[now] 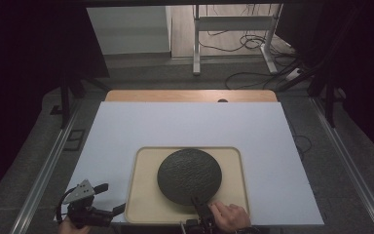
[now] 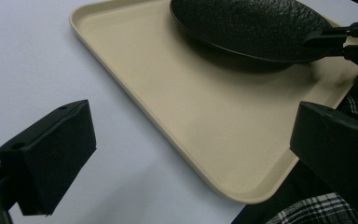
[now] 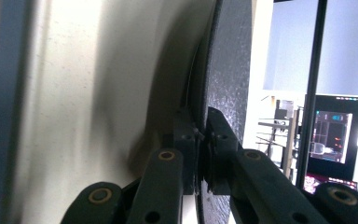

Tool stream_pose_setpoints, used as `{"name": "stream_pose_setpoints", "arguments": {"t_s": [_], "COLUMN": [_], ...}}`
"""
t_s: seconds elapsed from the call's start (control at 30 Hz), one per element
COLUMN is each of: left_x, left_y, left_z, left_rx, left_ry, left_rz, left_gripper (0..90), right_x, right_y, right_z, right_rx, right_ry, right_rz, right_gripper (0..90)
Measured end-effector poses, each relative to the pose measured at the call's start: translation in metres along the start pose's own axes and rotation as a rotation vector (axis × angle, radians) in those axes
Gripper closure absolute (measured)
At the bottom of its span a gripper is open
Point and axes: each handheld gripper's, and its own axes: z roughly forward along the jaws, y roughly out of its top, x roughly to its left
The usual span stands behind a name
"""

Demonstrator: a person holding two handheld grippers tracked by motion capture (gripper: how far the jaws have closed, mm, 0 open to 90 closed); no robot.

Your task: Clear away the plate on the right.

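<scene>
Jaws of the right gripper [image 1: 198,204] pinch the near rim of the black plate [image 1: 189,174], low centre on the beige tray [image 1: 146,204]; the left gripper [image 1: 112,199] gapes empty, lower left. Stiff, probably heavy and breakable: grip the rim deeply.

At the top of the frame, a white metal frame [image 1: 233,34] stands on a pale floor [image 1: 224,46] strewn with black cables [image 1: 253,44]. Dark curtains [image 1: 24,73] hang at the left and right edges. Grey carpet [image 1: 39,161] flanks the white-covered desk [image 1: 185,124].
</scene>
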Motion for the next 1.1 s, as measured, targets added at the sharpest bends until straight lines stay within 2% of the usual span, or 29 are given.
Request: {"name": "stream_pose_setpoints", "arguments": {"t_s": [0.07, 0.1, 0.27, 0.3, 0.47, 0.5, 0.6, 0.63, 0.67, 0.7, 0.73, 0.9, 1.1], "left_x": [0.000, 0.000, 0.000, 0.000, 0.000, 0.000, -0.001, -0.001, -0.001, -0.001, -0.001, -0.001, -0.001], "left_y": [0.000, 0.000, 0.000, 0.000, 0.000, 0.000, 0.000, 0.000, 0.000, 0.000, 0.000, 0.000, 0.000], "left_z": [0.000, 0.000, 0.000, 0.000, 0.000, 0.000, 0.001, 0.001, 0.001, 0.001, 0.001, 0.001, 0.001], "left_rx": [0.001, 0.002, 0.002, 0.002, 0.004, 0.004, 0.004, 0.003, 0.004, 0.004, 0.004, 0.005, 0.004], "left_ry": [0.001, 0.001, 0.001, 0.001, 0.001, 0.001, 0.002, 0.002, 0.003, 0.003, 0.003, 0.003, 0.005], "left_rz": [0.002, 0.004, 0.004, 0.003, 0.005, 0.005, 0.005, 0.005, 0.006, 0.006, 0.006, 0.007, 0.008], "left_gripper": [0.0, 0.0, 0.0, 0.0, 0.0, 0.0, 0.0, 0.0, 0.0, 0.0, 0.0, 0.0, 0.1], "right_x": [0.000, 0.002, 0.006, 0.006, 0.004, 0.004, 0.002, 0.001, 0.000, -0.002, -0.003, -0.005, -0.007], "right_y": [0.000, 0.001, 0.000, 0.000, -0.001, -0.001, -0.001, -0.001, -0.002, -0.003, -0.003, -0.006, -0.007], "right_z": [0.000, 0.002, 0.005, 0.007, 0.007, 0.007, 0.007, 0.006, 0.006, 0.006, 0.005, 0.001, -0.006], "right_rx": [-0.001, 0.001, 0.004, 0.000, -0.005, -0.005, 0.000, 0.012, -0.011, -0.018, -0.022, -0.028, -0.044], "right_ry": [0.005, 0.024, 0.059, 0.076, 0.099, 0.099, 0.083, 0.103, 0.085, 0.102, 0.095, 0.103, 0.091], "right_rz": [0.002, 0.002, 0.005, 0.015, 0.034, 0.034, 0.048, 0.059, 0.074, 0.086, 0.098, 0.115, 0.124], "right_gripper": [83.4, 82.0, 79.2, 77.6, 76.6, 76.6, 68.4, 65.9, 63.9, 61.3, 59.4, 57.0, 54.8]}}
